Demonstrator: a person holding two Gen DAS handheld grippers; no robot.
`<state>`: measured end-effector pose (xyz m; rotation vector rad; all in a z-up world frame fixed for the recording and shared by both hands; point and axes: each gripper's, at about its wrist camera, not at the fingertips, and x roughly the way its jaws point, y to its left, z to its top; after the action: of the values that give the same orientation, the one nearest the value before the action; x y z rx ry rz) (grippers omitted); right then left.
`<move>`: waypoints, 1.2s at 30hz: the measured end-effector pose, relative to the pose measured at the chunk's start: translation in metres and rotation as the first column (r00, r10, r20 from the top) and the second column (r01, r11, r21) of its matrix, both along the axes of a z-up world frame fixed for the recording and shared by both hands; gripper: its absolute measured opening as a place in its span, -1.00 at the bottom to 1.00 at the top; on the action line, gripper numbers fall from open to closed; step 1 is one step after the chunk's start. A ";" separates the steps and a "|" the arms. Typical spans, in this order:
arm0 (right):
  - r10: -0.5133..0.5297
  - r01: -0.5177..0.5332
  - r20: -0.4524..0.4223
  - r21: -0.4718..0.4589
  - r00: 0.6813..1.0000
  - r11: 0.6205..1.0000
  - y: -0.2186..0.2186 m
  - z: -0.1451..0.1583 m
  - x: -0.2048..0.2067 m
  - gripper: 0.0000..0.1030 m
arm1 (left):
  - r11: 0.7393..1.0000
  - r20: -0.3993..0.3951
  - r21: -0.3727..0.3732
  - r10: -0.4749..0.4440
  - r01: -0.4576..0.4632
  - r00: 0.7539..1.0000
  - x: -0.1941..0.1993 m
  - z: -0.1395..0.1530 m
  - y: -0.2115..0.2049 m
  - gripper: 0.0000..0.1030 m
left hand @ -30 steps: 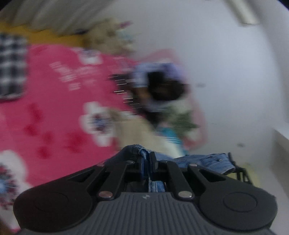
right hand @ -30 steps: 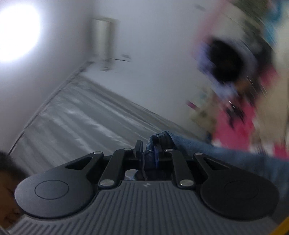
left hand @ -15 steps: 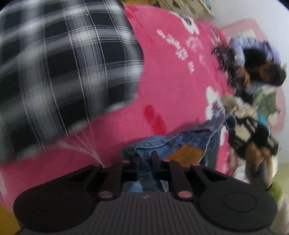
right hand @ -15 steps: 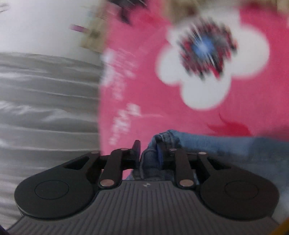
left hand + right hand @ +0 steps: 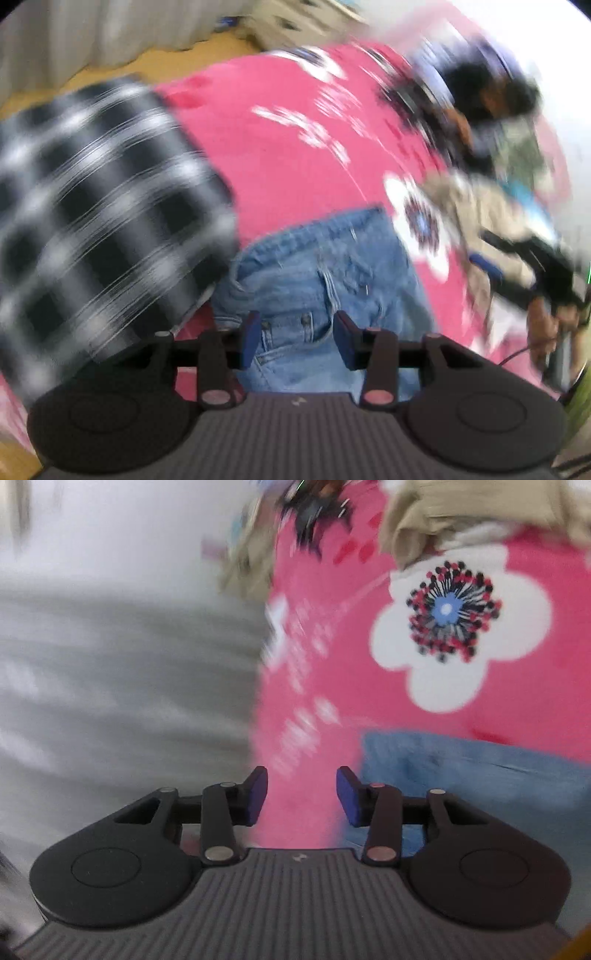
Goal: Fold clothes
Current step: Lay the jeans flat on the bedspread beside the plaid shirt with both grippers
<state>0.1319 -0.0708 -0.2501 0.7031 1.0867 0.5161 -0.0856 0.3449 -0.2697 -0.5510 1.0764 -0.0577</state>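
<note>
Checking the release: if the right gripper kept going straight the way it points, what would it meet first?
Probably the pink flowered blanket: the open right gripper frames bare pink, with the blue denim jeans just beside its right-hand finger. Blur leaves depth unclear.

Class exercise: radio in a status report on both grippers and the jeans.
Left gripper open, jaws just widened, jeans beneath. Right gripper open, nothing between. Jeans down on pink blanket. Plaid garment alongside.

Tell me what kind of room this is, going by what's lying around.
Probably a bedroom at home. Clothes lie on a pink flowered blanket: jeans, a plaid shirt and a beige heap. Grey curtains hang behind a wooden floor.
</note>
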 end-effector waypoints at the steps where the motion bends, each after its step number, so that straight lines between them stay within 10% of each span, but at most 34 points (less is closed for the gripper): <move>1: 0.097 -0.094 0.024 -0.108 0.995 0.990 0.016 0.000 -0.007 -0.46 | 0.998 -0.004 0.032 -0.049 0.049 0.999 0.007 -0.002 -0.011 -0.17; 7: 0.499 -0.388 0.114 -0.492 0.859 0.779 0.103 -0.030 -0.023 -0.73 | 0.982 -0.042 0.083 -0.166 0.169 0.985 0.060 -0.041 -0.062 -0.23; 20: 0.711 -0.540 0.099 -0.581 0.696 0.609 0.149 -0.093 0.015 -0.73 | 0.998 -0.128 -0.047 0.028 -0.034 0.991 0.084 -0.083 -0.064 -0.31; 32: 0.763 -0.585 -0.040 -0.668 0.645 0.460 0.183 -0.122 0.018 -0.71 | 0.997 -0.201 0.050 0.063 -0.054 0.978 0.099 -0.113 -0.079 -0.74; 36: 0.734 -0.505 0.001 -0.725 0.679 0.468 0.182 -0.108 0.011 -0.93 | 0.994 -0.167 0.077 0.093 -0.081 0.981 0.092 -0.101 -0.083 -0.80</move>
<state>0.1432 0.1117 -0.3576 -0.4940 1.1012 0.7700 0.0063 0.2617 -0.3707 -0.5465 1.2152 0.1057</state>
